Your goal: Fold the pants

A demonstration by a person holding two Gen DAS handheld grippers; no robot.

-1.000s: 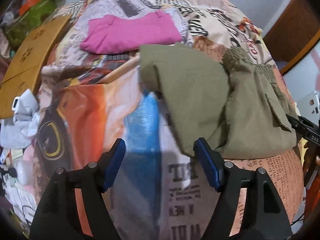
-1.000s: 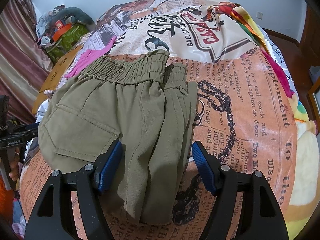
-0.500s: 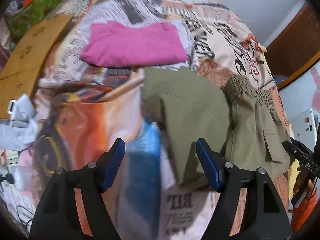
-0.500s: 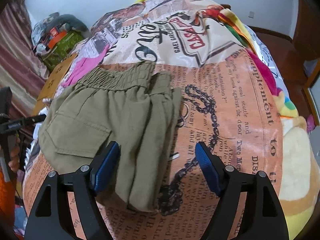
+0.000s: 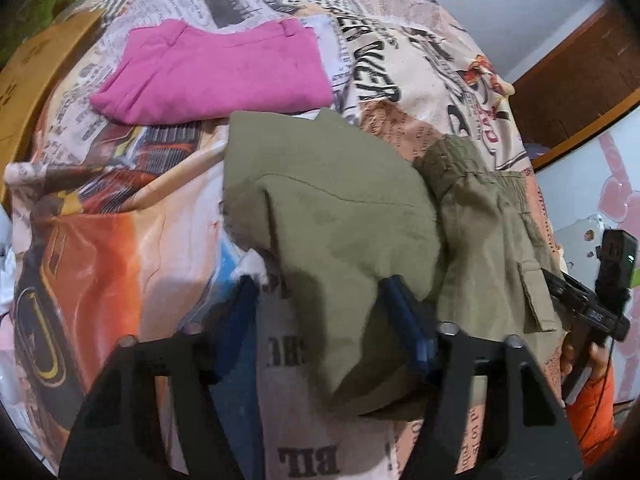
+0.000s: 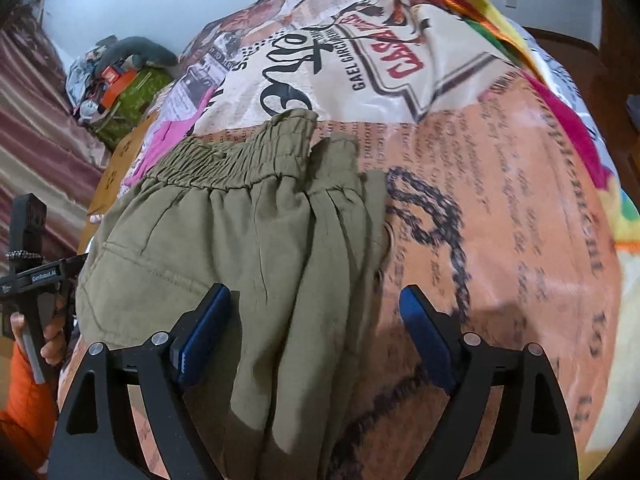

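Olive pants (image 5: 340, 216) lie folded on a printed bedspread (image 5: 112, 248), with the elastic waistband (image 6: 240, 160) at the far side in the right wrist view. My left gripper (image 5: 320, 312) is over the near folded leg end. Its jaws are closing with that cloth between them; the right pad touches the cloth and the left pad stands clear of it. My right gripper (image 6: 316, 332) hangs over the pants' (image 6: 280, 264) near right edge. Its jaws are opening wide: the left finger is over the cloth, the right over bare bedspread (image 6: 500, 220).
A folded pink garment (image 5: 216, 76) lies just beyond the olive pants. A brown board (image 5: 36, 68) runs along the bed's left side. A heap of clutter (image 6: 116, 80) sits at the far left corner. A hand in an orange sleeve (image 5: 592, 384) holds the other gripper.
My left gripper moved in over the folded leg end and its jaws narrowed around the cloth. My right gripper's jaws spread wider and it came closer to the pants.
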